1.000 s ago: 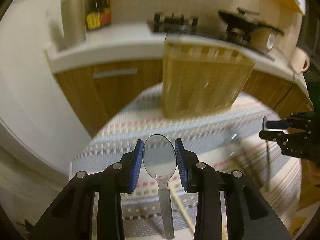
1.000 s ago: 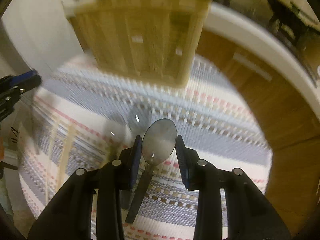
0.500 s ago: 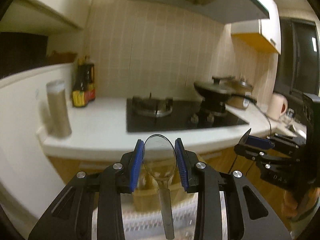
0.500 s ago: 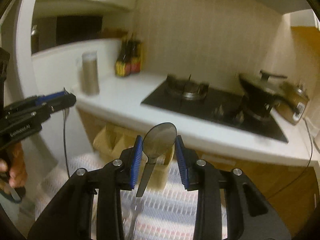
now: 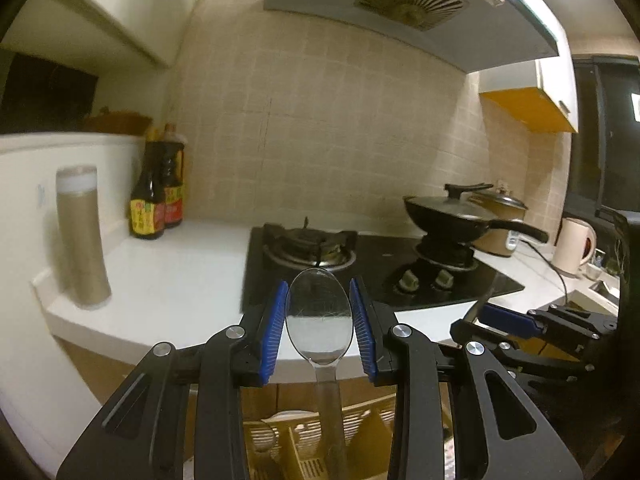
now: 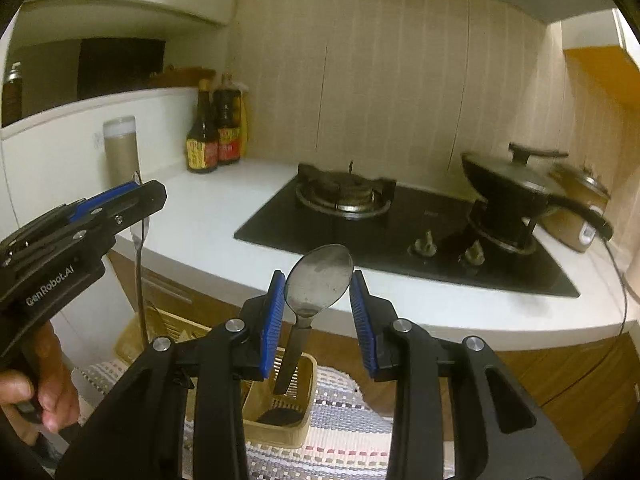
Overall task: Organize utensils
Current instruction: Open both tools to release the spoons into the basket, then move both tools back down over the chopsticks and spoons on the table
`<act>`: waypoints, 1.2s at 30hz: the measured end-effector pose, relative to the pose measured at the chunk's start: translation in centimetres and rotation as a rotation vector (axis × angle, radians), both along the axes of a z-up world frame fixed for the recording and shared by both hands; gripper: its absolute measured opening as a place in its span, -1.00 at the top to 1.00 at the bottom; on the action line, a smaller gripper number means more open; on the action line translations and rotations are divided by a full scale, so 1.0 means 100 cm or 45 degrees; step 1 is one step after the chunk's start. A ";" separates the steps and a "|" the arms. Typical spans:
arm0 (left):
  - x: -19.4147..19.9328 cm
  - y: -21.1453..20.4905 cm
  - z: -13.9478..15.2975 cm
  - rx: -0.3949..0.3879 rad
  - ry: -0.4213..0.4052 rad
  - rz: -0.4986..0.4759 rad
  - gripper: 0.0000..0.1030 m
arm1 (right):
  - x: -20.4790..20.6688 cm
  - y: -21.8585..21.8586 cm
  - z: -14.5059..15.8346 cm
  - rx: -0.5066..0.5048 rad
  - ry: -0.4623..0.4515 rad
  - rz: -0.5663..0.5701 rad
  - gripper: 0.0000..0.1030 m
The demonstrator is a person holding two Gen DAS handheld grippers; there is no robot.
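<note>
Each gripper, left [image 5: 319,322] and right [image 6: 318,298], clamps a spoon [image 5: 319,318] bowl, handle hanging down.

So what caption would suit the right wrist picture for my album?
Right gripper holds a spoon bowl-up above a slotted utensil holder, stove behind.

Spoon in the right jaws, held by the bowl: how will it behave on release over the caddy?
The spoon looks like rigid metal, so no flex. Pinched at the curved, glossy bowl, it may pivot; it already hangs tilted. Handle tip sits over the wicker caddy, so it would probably drop in handle-first.
</note>
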State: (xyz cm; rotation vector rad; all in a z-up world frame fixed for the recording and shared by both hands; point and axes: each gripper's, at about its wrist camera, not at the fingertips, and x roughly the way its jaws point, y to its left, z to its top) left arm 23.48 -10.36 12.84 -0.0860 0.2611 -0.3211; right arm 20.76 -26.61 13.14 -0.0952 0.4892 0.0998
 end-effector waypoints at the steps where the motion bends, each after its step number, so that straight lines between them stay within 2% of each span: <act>1: 0.003 0.001 -0.004 -0.008 0.003 0.002 0.41 | 0.003 0.000 -0.004 0.007 0.011 0.003 0.42; 6: 0.011 0.011 -0.010 -0.050 0.008 0.011 0.41 | 0.008 0.004 -0.017 -0.015 0.029 0.004 0.42; 11: 0.012 0.016 0.008 -0.112 -0.019 -0.012 0.41 | 0.005 0.010 -0.018 -0.045 0.018 0.010 0.42; 14: 0.012 0.010 0.008 -0.085 -0.053 0.020 0.41 | 0.007 0.012 -0.019 -0.054 0.017 0.010 0.42; 18: 0.015 -0.006 -0.013 -0.004 -0.064 0.060 0.41 | 0.013 0.009 -0.029 -0.033 0.061 0.012 0.42; 21: 0.015 -0.008 -0.026 -0.004 -0.048 0.060 0.40 | 0.014 0.007 -0.035 -0.030 0.086 0.021 0.42; 28: 0.009 0.002 -0.029 -0.041 0.010 -0.017 0.38 | 0.007 0.003 -0.037 0.036 0.155 0.078 0.41; 32: -0.003 0.010 -0.027 -0.057 0.032 -0.052 0.17 | 0.001 -0.005 -0.033 0.123 0.211 0.111 0.41; 34: -0.012 0.015 -0.024 -0.062 0.047 -0.075 0.13 | -0.004 -0.009 -0.031 0.161 0.236 0.123 0.37; 36: -0.020 0.020 -0.020 -0.074 0.062 -0.101 0.06 | -0.010 -0.014 -0.028 0.215 0.264 0.148 0.05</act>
